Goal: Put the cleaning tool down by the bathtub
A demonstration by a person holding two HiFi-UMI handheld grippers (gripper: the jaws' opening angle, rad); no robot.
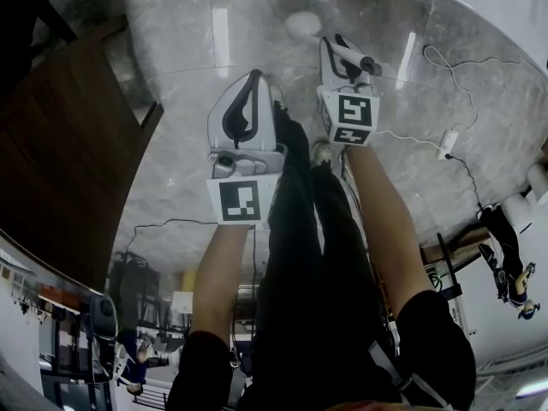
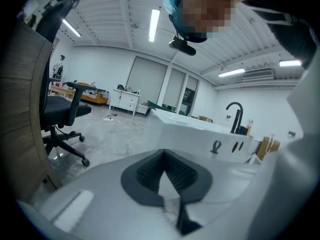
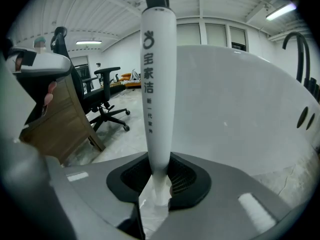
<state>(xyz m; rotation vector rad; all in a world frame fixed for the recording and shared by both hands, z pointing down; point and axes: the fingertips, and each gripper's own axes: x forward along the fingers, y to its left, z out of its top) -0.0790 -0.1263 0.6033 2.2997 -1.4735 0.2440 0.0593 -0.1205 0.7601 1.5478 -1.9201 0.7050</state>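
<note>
Wand note: right tool (image 3: 159,178) pinches white cleaning wand (image 3: 159,84) upright, long axis 6 to 12 o'clock, bathtub (image 3: 240,114) close behind at 1 o'clock; left tool (image 2: 167,179) spread, empty, farther off.

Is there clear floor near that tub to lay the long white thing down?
Yes: for the cleaning tool, bare marble floor lies between the wooden panel and the person's legs, and along the bathtub foot. It is crowded to the person's right, where a white cable and its plug block lie.
</note>
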